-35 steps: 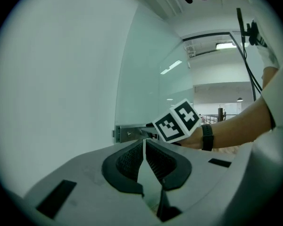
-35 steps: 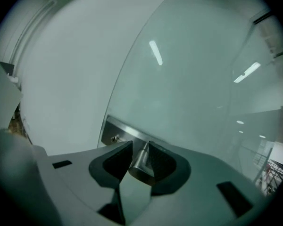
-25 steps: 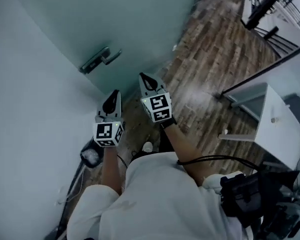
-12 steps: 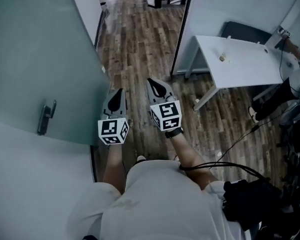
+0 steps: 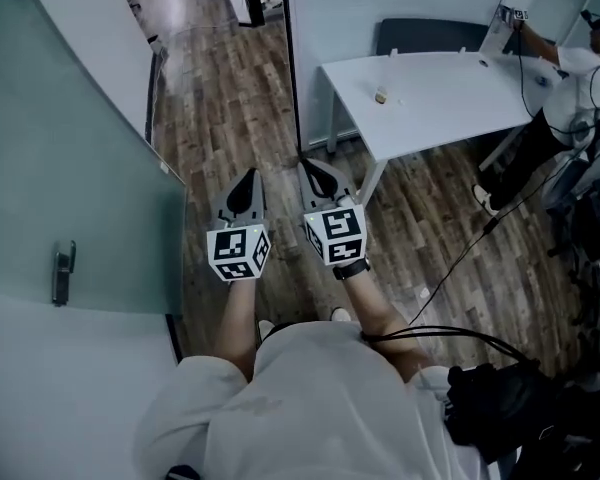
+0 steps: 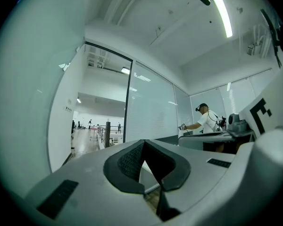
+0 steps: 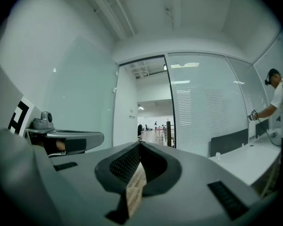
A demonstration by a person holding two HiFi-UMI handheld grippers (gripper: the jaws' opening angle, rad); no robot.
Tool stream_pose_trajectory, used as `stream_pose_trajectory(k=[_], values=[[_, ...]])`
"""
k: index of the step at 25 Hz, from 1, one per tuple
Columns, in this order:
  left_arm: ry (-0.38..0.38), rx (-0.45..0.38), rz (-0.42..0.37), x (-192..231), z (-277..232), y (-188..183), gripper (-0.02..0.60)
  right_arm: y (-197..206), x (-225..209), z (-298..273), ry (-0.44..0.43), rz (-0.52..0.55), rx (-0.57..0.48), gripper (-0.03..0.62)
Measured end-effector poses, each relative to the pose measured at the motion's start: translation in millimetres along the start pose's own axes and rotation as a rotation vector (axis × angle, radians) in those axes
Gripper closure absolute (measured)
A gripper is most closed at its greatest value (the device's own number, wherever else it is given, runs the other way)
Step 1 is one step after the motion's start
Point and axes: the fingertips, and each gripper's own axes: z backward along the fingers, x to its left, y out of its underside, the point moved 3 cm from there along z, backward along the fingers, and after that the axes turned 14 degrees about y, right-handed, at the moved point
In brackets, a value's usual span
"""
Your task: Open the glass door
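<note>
The frosted glass door (image 5: 90, 198) stands swung open at the left of the head view, its dark handle (image 5: 61, 272) low on the left and well apart from both grippers. My left gripper (image 5: 249, 177) and right gripper (image 5: 311, 166) are held side by side over the wood floor, pointing level toward the open doorway (image 5: 215, 58). Both are shut with nothing between the jaws. In the left gripper view the left gripper (image 6: 144, 144) faces the doorway (image 6: 101, 126). The right gripper (image 7: 140, 146) faces the same opening (image 7: 153, 121).
A white table (image 5: 430, 93) stands ahead on the right with a dark chair (image 5: 430, 36) behind it. A person (image 5: 580, 68) works at its far end. A black frame post (image 5: 292, 68) marks the doorway's right side. Cables and dark gear (image 5: 500, 398) hang at my right side.
The view has swung right: the door and its handle slid from ahead of the grippers to the far left. Both shut grippers now point at the doorway and table.
</note>
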Motion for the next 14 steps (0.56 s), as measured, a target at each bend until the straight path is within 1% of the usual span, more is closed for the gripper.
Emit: stream_pose_trajectory(k=[3,8,10,14], values=[[-0.013,0.003,0.008,-23,-14,-3,0.580,-5,-23,9,-0.025,-0.004,-0.015,0.591],[-0.059,-0.030,-0.003,-42,-7,6,0.580,0,-27,28,-0.066,0.011,-0.042,0.591],[-0.072,-0.039,-0.020,-47,-11,5,0.579,-2,-32,29,-0.064,0.013,-0.056,0.591],[-0.073,-0.050,-0.049,-47,-25,-3,0.579,-10,-46,24,-0.040,0.008,-0.084,0.591]])
